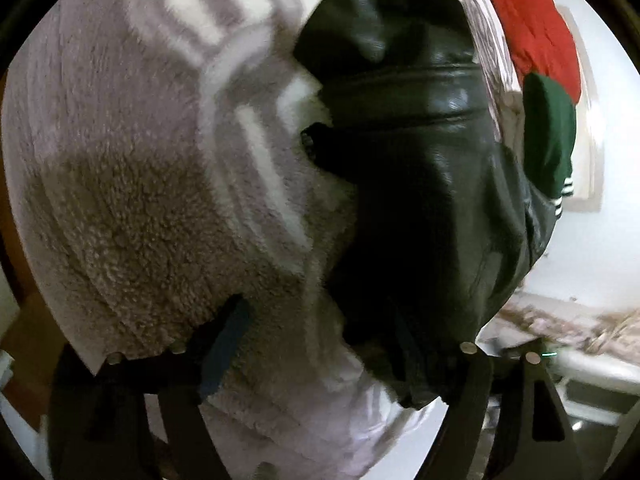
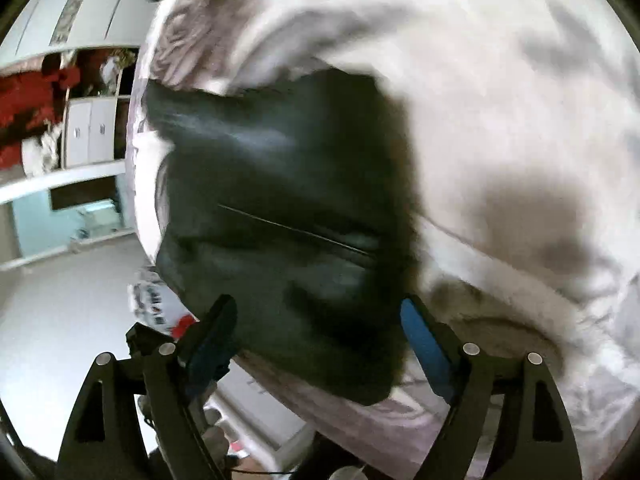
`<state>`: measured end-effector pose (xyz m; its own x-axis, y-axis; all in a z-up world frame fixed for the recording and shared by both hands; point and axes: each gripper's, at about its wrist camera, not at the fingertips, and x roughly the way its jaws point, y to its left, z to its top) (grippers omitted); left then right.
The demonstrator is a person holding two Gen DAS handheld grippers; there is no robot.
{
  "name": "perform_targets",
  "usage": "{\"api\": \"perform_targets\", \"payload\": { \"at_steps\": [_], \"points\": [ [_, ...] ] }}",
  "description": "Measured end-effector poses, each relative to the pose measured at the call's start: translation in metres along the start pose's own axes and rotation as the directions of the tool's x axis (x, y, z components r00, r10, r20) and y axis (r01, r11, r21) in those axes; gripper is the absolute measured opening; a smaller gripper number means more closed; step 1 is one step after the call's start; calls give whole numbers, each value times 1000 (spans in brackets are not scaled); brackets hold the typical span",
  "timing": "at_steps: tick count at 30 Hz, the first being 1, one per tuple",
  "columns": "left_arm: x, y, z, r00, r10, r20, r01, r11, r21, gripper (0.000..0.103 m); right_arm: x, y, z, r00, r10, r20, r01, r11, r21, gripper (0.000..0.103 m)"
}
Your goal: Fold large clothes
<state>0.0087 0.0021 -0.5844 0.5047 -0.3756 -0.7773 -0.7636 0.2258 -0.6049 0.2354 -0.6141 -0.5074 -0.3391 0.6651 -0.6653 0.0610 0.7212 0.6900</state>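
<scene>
We record one black leather jacket [image 1: 420, 184], folded, lying on a fleecy grey-and-white blanket [image 1: 120, 184].

Left gripper [image 1: 344, 340]: jaws apart, the jacket's edge between them, its far finger hidden behind the leather.

Right gripper [image 2: 320, 320]: jaws spread wide, both blue pads [image 2: 424, 340] clear of the jacket.

The right view is blurred. A red and green garment [image 1: 540, 40] is cut off at the frame edge.

Black leather jacket [image 1: 420, 184], glossy, creased, lying bunched and partly folded on a pale fleecy blanket [image 1: 132, 184]. A seam or zip line crosses its middle. Near hem gathered. Blanket extends left and far.
</scene>
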Motion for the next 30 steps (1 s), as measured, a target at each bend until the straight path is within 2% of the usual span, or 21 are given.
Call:
{"api": "perform_targets", "payload": {
  "at_steps": [2,3,5,6,7,8,9,10,14,17,18,21,24,25,27,28,29,30],
  "points": [
    [1,1,1,1000,-11,0,11,1000,2,82,37,-23,5,981,181,-64,-176,981,76,87],
    [1,1,0,1000,-12,-1,12,1000,8,82,54,-25,9,967,246,-60,-241,967,84,91],
    [5,-1,-2,999,-34,-1,34,999,7,85,64,-16,13,956,293,-19,-289,951,106,92],
    [4,3,-5,998,-62,-5,62,998,2,87,64,-13,14,942,335,-4,-332,934,133,90],
    [0,9,-5,996,-86,-7,86,996,-6,88,62,-14,11,903,429,33,-427,884,188,84],
    [-2,13,-5,993,-115,-9,114,993,-21,88,60,-18,8,860,505,69,-505,825,254,72],
    [-2,17,-5,989,-149,-13,149,988,-39,88,59,-20,4,831,549,88,-548,783,295,61],
    [-2,21,-5,984,-179,-13,178,982,-55,88,57,-19,2,817,568,98,-567,762,312,60],
    [10,23,3,958,-288,10,286,947,-147,88,58,-20,1,840,536,81,-527,773,352,60],
    [22,20,3,936,-352,23,351,922,-166,89,66,-27,0,825,560,78,-540,739,404,60],
    [23,17,3,924,-380,31,380,909,-170,89,65,-28,1,826,559,75,-538,741,401,60],
    [30,18,1,884,-466,37,464,864,-196,89,74,-26,0,806,588,65,-557,718,417,62],
    [36,18,4,853,-521,31,515,833,-203,89,91,-21,0,794,606,56,-567,702,432,67],
    [37,16,5,833,-553,31,547,812,-203,88,95,-19,-1,788,613,54,-572,697,433,67],
    [37,16,4,766,-639,67,637,740,-218,89,99,-17,-2,778,625,56,-583,687,435,68],
    [37,18,4,727,-681,86,678,693,-243,89,101,-15,-2,783,621,48,-576,693,432,68],
    [38,19,3,725,-683,94,681,687,-253,89,104,-14,-3,785,618,39,-571,699,430,69],
    [40,19,4,739,-667,93,666,704,-248,89,106,-12,-4,786,617,35,-570,702,428,69]
  ]
}}
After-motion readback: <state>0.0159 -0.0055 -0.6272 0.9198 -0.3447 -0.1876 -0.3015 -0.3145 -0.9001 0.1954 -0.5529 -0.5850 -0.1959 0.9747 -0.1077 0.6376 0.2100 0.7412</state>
